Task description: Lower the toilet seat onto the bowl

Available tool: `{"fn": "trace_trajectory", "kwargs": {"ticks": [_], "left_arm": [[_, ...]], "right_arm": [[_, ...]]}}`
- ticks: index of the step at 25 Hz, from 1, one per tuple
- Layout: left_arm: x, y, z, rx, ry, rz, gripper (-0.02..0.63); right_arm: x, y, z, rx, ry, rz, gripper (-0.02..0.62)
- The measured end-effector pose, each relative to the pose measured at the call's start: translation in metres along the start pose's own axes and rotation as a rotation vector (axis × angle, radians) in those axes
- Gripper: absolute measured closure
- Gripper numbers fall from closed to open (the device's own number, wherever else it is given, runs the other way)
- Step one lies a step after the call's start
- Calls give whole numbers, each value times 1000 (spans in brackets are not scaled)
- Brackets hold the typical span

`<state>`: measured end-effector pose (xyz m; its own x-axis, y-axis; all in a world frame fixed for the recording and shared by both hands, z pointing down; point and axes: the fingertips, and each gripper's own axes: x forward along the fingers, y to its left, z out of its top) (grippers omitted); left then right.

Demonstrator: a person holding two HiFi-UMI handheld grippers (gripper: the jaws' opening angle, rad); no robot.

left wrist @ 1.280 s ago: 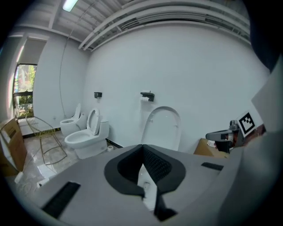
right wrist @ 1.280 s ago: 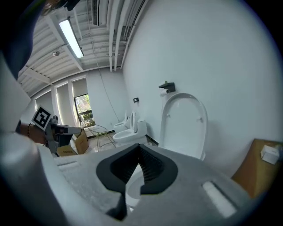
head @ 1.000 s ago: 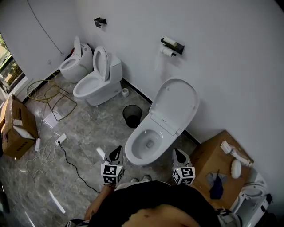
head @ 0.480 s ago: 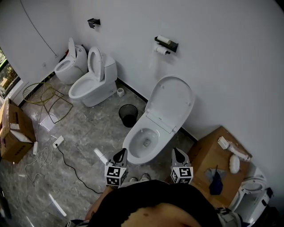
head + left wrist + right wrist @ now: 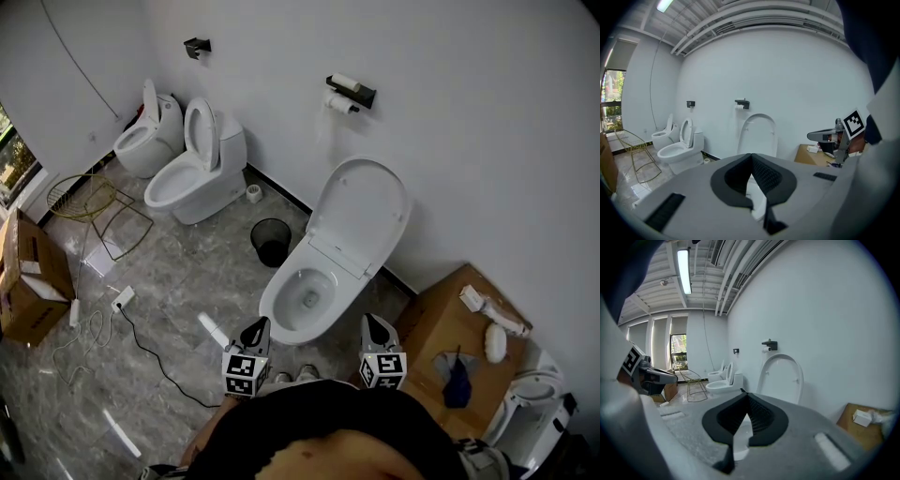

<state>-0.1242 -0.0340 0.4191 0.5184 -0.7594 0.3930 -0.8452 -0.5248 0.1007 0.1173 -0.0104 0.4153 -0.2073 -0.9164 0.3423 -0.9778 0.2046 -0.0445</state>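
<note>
— ahead of the left claw (image 5: 256, 327) and the right claw (image 5: 372, 323), where does the toilet seat (image 5: 364, 217) stand?
— upright beyond the bowl (image 5: 270, 314), tipped back toward the wall, well apart from both.
— and the claws?
— each pressed fully closed, holding nothing, flanking the bowl's near rim; i'd say closed tips suit pushing the seat down.

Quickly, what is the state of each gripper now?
Left gripper: closed, holding nothing.
Right gripper: closed, holding nothing.
</note>
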Motion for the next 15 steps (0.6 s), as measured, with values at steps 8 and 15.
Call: {"fn": "trace_trajectory", "kwargs": {"ticks": [8, 15], "left_arm": [[-1, -6, -9, -1, 25, -23, 602], [2, -5, -8, 11, 22, -24, 603]], "right_arm": [[-5, -2, -10, 10, 14, -14, 591], [-4, -6, -11, 18, 16, -25, 591]]}}
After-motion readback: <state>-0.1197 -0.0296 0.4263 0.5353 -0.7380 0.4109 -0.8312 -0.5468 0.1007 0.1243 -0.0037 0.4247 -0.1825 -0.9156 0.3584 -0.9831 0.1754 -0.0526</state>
